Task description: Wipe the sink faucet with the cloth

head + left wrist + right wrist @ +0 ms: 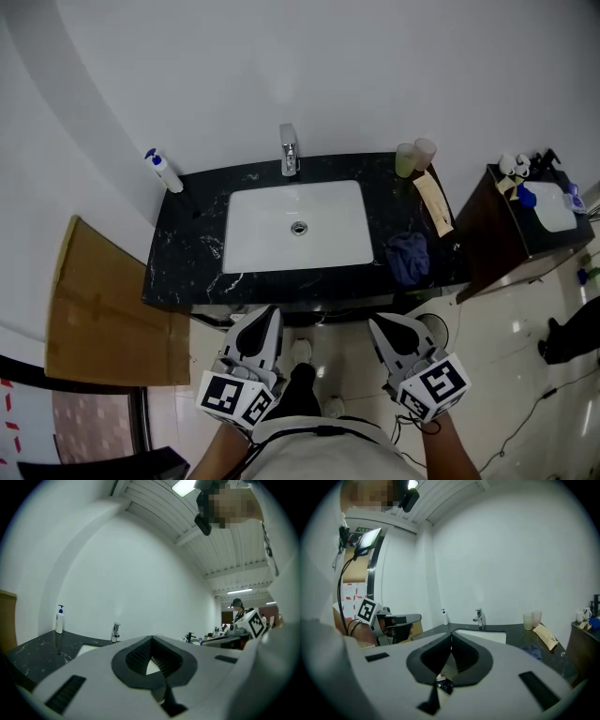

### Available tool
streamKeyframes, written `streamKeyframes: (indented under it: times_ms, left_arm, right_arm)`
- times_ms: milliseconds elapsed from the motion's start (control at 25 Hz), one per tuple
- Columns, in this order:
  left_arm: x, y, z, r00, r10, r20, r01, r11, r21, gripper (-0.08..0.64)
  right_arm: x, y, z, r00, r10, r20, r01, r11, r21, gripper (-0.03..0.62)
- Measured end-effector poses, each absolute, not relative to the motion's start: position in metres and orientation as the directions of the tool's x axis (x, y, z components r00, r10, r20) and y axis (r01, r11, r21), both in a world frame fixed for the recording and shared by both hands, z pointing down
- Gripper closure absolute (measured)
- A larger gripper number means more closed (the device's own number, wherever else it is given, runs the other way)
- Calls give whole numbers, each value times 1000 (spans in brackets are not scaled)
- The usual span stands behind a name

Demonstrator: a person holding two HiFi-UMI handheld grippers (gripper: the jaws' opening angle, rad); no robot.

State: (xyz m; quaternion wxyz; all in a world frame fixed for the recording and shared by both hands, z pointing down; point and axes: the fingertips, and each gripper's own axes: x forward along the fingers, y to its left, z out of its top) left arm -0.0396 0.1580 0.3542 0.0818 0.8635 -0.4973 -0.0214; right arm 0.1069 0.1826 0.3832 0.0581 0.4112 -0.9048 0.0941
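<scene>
Left gripper (269, 313) and right gripper (377, 324) wait in front of sink (272, 225), jaws pinched together, empty; judged start pose; cloth (409, 255) lies crumpled right of sink, nearer right gripper; faucet (290, 150) behind sink, unwiped.

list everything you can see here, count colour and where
faucet: 1, chrome, back edge of the sink, centre
sink: 1, white, set into the counter
counter: 1, black marbled, against the wall
cloth: 1, dark blue, crumpled on the counter right of the sink
soap bottle: 1, white with blue pump, back left corner of the counter
cups: 2, pale green and pale beige, back right of the counter
paper packet: 1, tan, right end of the counter
cardboard: 1, brown, left of the counter
cabinet: 1, dark brown, right of the counter, small white and blue things on top
left gripper: 1, white and black, shut, empty, before the counter
right gripper: 1, white and black, shut, empty, before the counter
</scene>
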Motion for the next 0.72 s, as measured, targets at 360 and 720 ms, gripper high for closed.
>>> streamKeyframes:
  times_ms: [360,720]
  left_arm:
    - [-41,61,361,590,-805,70,-800,-569,191,560]
    - [-50,-21,364,688,-723,69,-720,-666,195,560]
  right_arm:
    - [119,106,387,-562,-804,196,-827,550,-113,586]
    - [96,33,387,-486,-853,189,-874,475,-104,586]
